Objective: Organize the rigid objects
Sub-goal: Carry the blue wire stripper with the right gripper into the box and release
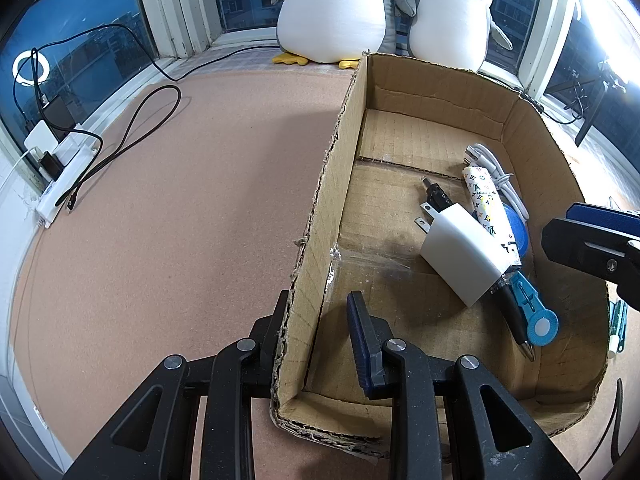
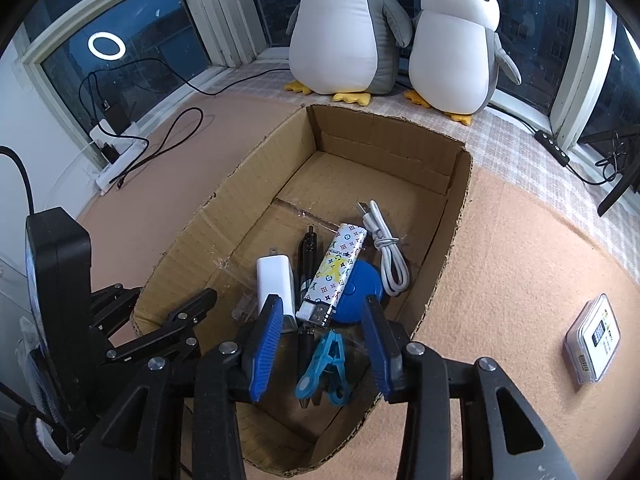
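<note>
The left gripper (image 1: 316,336) is clamped on the near side wall of the cardboard box (image 1: 536,148), one finger outside and one inside, steadying it. The right gripper (image 2: 320,344) hangs over the box's near end with its jaws parted and nothing pressed between them — the blue clip (image 2: 325,364) lies on the box floor in the gap below. One item is not yet boxed: a small clear case (image 2: 592,340) on the mat, well apart to the right of the box — nearer the right gripper, its long axis running away from the camera.

two plush penguins (image 2: 400,36) by the window, power strip (image 1: 64,168) at left
</note>
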Motion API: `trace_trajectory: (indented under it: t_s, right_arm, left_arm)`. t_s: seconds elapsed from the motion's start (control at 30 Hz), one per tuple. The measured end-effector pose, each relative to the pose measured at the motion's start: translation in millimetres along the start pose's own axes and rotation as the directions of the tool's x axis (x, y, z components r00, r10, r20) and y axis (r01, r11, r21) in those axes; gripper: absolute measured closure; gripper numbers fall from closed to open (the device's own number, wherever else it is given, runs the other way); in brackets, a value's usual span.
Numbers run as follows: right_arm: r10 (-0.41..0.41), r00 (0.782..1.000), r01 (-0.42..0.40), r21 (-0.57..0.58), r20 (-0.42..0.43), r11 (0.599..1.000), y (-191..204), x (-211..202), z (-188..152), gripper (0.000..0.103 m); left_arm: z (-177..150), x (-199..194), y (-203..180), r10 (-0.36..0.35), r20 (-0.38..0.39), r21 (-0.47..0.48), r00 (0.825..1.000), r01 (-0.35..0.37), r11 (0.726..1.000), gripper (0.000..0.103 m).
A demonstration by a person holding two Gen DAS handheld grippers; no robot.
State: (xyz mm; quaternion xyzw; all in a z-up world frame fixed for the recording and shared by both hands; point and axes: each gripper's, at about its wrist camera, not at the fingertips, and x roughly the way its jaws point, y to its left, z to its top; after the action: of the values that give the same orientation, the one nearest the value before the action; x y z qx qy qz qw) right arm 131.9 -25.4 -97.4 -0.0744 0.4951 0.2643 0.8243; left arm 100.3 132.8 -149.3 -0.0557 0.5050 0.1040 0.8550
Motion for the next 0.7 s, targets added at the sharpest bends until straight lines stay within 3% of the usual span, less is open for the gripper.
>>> trace_trajectory:
  t_s: [0.33,0.7]
  right_arm:
    - [0.006,0.999,-0.007,0.037,0.034,0.999,-12,-21,-2,0.066]
    - [-0.027,0.997,0.016,0.141,0.076,0.99,-62,-60,-20,0.061]
  left_arm:
    - [0,0,0,0.0,0.0,0.001,1.0,0.0,1.0,0.075]
    - [0,0,0,0.001,0.001,0.0,1.0,-0.001,1.0,0.075]
